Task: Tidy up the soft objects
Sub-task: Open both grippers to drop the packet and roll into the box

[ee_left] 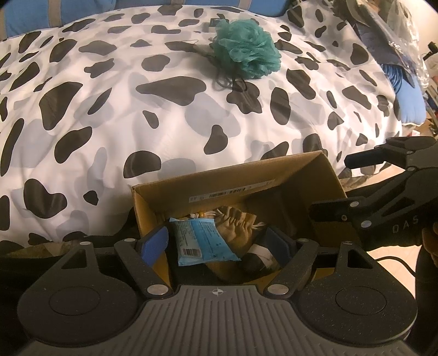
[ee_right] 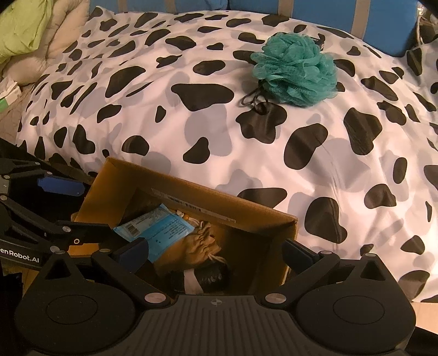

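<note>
Left gripper (ee_left: 219,243) spread, nothing pinched, above open box (ee_left: 298,175). Right gripper (ee_right: 216,252) spread wide, empty, over same box. Inside box: blue packet (ee_left: 201,241), tan pouch (ee_left: 241,227), dark roll (ee_right: 210,276). Teal loofah (ee_right: 295,68) lies well apart on spotted duvet (ee_right: 164,131).

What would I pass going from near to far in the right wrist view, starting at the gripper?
right gripper → cardboard box, holding a blue packet and tan drawstring pouch → cow-print duvet → teal bath pouf → blue headboard.
</note>
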A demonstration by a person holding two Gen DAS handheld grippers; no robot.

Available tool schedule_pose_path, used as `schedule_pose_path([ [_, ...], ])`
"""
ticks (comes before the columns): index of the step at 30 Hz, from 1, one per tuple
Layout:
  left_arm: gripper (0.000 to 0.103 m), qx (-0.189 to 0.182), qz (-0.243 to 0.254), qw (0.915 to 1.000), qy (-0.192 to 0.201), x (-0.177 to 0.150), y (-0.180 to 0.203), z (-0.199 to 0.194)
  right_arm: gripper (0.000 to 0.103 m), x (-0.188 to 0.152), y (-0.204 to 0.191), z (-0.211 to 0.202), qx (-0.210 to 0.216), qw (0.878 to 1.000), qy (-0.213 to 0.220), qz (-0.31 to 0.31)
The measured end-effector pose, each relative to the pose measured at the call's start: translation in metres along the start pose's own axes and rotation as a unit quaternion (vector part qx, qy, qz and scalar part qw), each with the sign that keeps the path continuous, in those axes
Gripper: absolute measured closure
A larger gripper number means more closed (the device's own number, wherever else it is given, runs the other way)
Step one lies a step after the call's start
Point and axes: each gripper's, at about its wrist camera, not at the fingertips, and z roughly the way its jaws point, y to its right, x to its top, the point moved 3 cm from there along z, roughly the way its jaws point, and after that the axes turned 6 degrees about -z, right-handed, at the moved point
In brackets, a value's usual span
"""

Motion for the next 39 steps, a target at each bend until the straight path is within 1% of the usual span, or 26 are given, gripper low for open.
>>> schedule_pose_path([
  [9, 0.025, -0.001, -0.002, 1.0, 0.004, 0.001, 0.0, -0.001, 0.0, 0.002, 0.004, -0.005, -0.009, 1.0, 0.014, 0.008],
  [23, 0.025, 0.0, -0.002, 1.0, 0.006, 0.001, 0.0, -0.001, 0.0, 0.003, 0.009, -0.004, -0.02, 1.0, 0.013, 0.018],
  [33, 0.025, 0.001, -0.001, 1.0, 0.008, 0.003, 0.001, -0.001, 0.0, 0.006, 0.016, -0.01, -0.028, 0.999, 0.034, 0.031],
  [39, 0.025, 0.0, -0.007, 0.9999, 0.015, 0.006, 0.0, -0.002, 0.0, 0.008, 0.02, -0.014, -0.036, 0.998, 0.047, 0.037],
])
